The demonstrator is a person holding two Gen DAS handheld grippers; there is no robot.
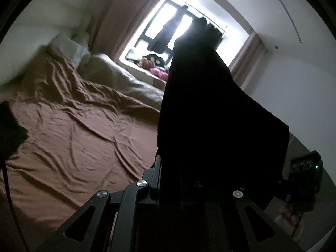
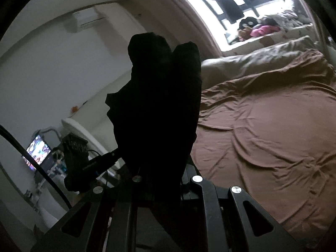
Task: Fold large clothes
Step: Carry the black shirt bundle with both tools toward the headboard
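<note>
A black garment point(image 1: 210, 115) drapes over my left gripper point(image 1: 201, 168) and hides its fingers; the gripper is shut on it and holds it up above the bed. The same black garment point(image 2: 159, 109) covers my right gripper point(image 2: 159, 168), which is also shut on it and raised. The brown bed sheet point(image 1: 79, 138) lies wrinkled below and to the left in the left wrist view, and to the right in the right wrist view point(image 2: 262, 136). The other gripper point(image 1: 302, 176) shows at the right edge of the left wrist view.
A beige duvet and pillows point(image 1: 126, 77) lie at the bed's head under a bright window point(image 1: 180, 31) with dark clothes hanging. Pink and dark items point(image 2: 260, 29) sit on the sill. A lit screen point(image 2: 37, 153) stands at left. A dark cloth point(image 1: 10, 130) lies at the bed's left edge.
</note>
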